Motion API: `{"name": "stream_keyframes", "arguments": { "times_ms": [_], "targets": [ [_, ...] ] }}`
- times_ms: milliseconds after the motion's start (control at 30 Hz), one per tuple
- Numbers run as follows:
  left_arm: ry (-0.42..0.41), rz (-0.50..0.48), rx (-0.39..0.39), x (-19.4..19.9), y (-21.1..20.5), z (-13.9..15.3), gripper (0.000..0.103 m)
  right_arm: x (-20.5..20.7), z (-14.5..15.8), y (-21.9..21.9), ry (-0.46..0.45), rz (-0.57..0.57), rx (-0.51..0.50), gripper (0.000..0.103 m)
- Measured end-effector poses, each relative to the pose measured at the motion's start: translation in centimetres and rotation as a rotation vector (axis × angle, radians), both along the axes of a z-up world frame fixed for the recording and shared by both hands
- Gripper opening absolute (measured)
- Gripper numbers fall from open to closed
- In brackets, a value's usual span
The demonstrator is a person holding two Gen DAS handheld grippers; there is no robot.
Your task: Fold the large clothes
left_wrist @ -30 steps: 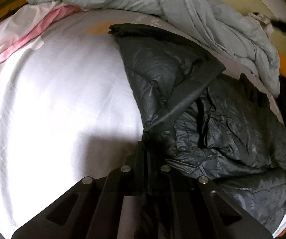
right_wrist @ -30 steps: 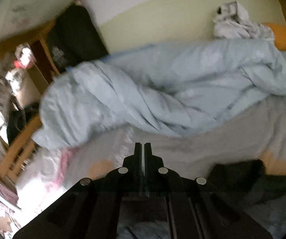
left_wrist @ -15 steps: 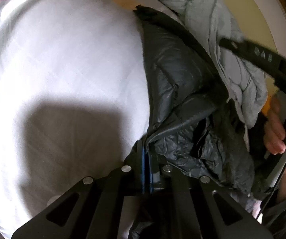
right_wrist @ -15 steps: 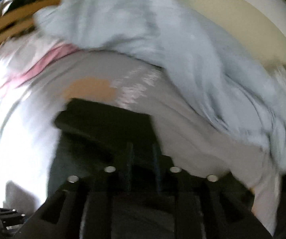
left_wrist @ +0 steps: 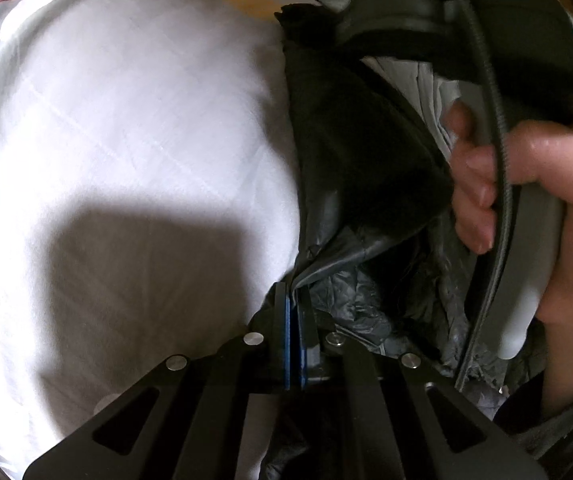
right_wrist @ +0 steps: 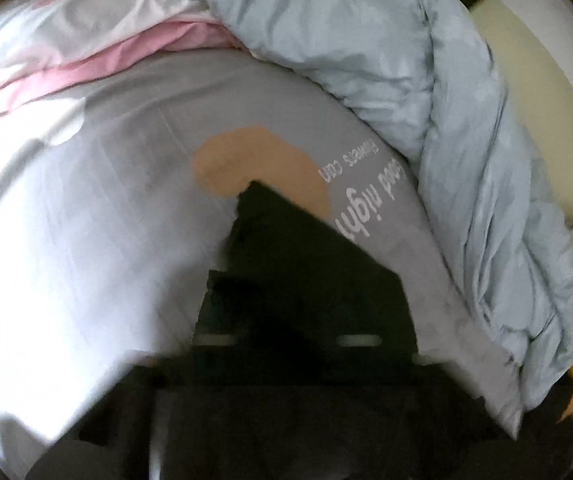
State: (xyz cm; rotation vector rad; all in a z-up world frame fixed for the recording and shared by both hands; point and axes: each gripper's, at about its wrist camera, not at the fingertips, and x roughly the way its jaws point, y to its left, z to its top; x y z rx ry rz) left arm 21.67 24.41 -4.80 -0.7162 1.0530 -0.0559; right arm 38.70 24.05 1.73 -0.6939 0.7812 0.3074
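A black garment (right_wrist: pixel 306 264) is seen, blurred, lying on a grey bedsheet (right_wrist: pixel 106 208) printed with a tan patch (right_wrist: pixel 246 160) and white lettering, while a rumpled pale blue duvet (right_wrist: pixel 426 80) and a pink cloth (right_wrist: pixel 126 56) are bunched along the sheet's far edge.

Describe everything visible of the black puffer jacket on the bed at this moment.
The black puffer jacket is shiny, crinkled, thin quilted fabric with a matte, darker flap lying over its middle. It lies bunched on the white bed sheet, stretching from a far corner near an orange print down to the left tongs, which are shut on a folded edge. The right tongs come over its far end, blurred; in the right wrist view the jacket shows as a dark, blurred shape, so a grip there is unclear.
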Motion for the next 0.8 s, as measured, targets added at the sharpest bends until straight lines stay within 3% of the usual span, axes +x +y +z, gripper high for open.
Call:
{"name": "stream_keyframes", "arguments": {
  "times_ms": [100,200,400,500,633,700,800],
  "targets": [
    [-0.002,-0.001,0.015,0.2,-0.7,0.2,0.005,-1.2,3.6,-2.4,-0.147,-0.013,0.094,0.003],
    [-0.010,-0.009,0.052,0.2,-1.5,0.6,0.005,-2.5,7.3,-5.8,-0.271,-0.048,0.115,0.003],
    [-0.104,-0.053,0.160,0.3,-3.4,2.5,0.004,-6.8,10.7,-13.1,-0.492,-0.175,-0.064,0.003],
    [-0.218,-0.084,0.190,0.1,-4.6,5.3,0.004,-8.9,12.1,-18.6,-0.478,-0.265,-0.046,0.003],
    [-0.411,-0.124,0.295,-1.7,-5.8,9.6,0.005,-13.0,14.2,-26.3,-0.502,-0.361,-0.011,0.003],
    [-0.476,-0.140,0.306,-2.8,-5.4,10.9,0.016,-15.2,14.9,-30.5,-0.475,-0.411,0.026,0.003],
    [-0.531,-0.154,0.310,-4.0,-5.0,11.7,0.023,-18.3,15.2,-36.1,-0.458,-0.483,0.054,0.003]
  ]
}}
